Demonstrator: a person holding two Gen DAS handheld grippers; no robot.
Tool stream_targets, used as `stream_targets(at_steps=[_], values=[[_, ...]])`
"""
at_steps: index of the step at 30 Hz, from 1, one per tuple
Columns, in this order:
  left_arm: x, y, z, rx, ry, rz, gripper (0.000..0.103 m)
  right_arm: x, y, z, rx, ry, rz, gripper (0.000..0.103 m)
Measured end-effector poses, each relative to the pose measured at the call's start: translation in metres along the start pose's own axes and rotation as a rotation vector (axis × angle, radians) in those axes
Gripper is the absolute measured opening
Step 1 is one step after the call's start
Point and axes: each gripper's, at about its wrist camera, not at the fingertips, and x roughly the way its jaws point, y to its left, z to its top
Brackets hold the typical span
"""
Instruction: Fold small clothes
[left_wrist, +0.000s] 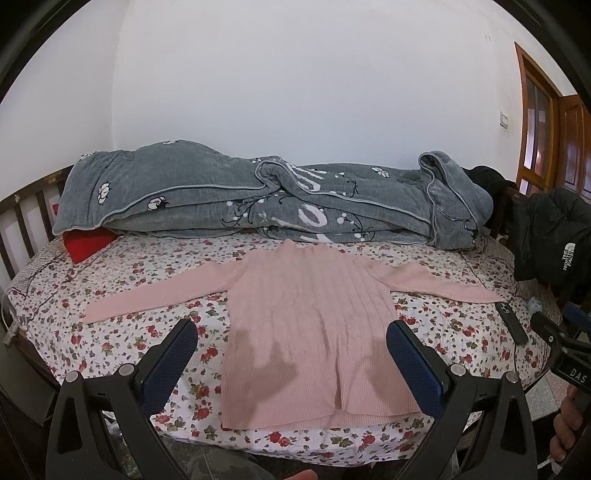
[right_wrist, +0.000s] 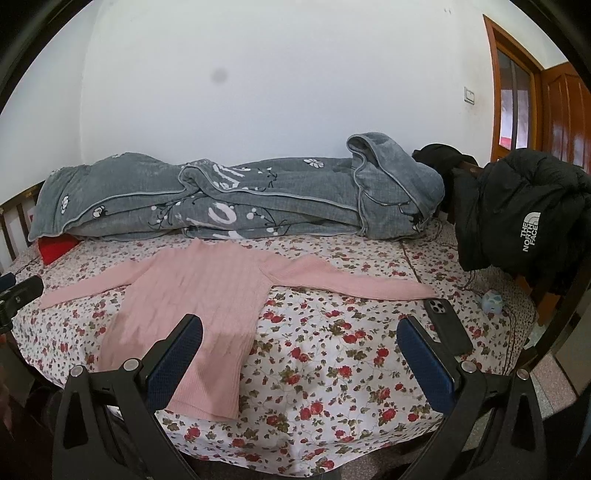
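A pink ribbed sweater (left_wrist: 306, 325) lies flat on the floral bedsheet (left_wrist: 122, 332), body towards me, both sleeves spread out to the sides. It also shows in the right wrist view (right_wrist: 199, 306), left of centre. My left gripper (left_wrist: 291, 332) is open and empty, held above the sweater's lower half. My right gripper (right_wrist: 299, 328) is open and empty, over the bare sheet (right_wrist: 332, 350) to the right of the sweater's body, below the right sleeve.
A rolled grey quilt (left_wrist: 258, 199) lies along the wall behind the sweater. A black phone (right_wrist: 447, 325) lies near the right sleeve's cuff, a small pale object (right_wrist: 491, 301) beyond it. A black jacket (right_wrist: 524, 218) hangs at the right. A red cushion (left_wrist: 86, 245) sits at far left.
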Motion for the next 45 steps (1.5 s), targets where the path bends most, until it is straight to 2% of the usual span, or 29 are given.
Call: stream_targets(at_steps=[45], values=[[-0.004, -0.009, 0.001, 0.005, -0.013, -0.001, 0.103, -0.013, -0.003, 0.002, 0.013, -0.023, 0.003, 0.103]])
